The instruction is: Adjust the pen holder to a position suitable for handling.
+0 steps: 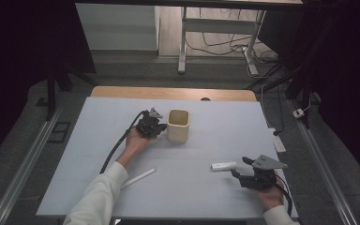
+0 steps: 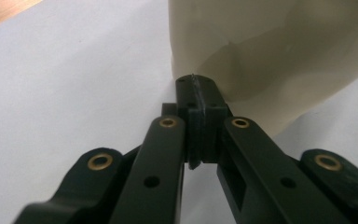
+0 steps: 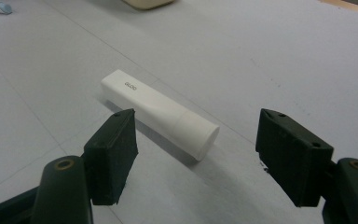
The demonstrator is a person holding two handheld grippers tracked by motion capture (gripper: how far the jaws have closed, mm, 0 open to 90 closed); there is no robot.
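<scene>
One marking legible: small grey lettering, apparently "GLOO", printed near the flat end of the white tube, which lies nearer than the cream cup. No other text readable.

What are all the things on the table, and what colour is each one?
cup: one, cream, middle of the table, touching the tip of the left gripper.
tube: one, white, lying flat on the near right side, just ahead of the right gripper's open jaws.
stick: one, white, thin, lying flat on the near left side by the sleeve.
table: one, pale blue-grey top with a wooden far edge.
left gripper: one, black, jaws shut, tip against the cup's wall.
right gripper: one, black, jaws open with nothing between them.
sleeve: one, white, on the person's left arm.
</scene>
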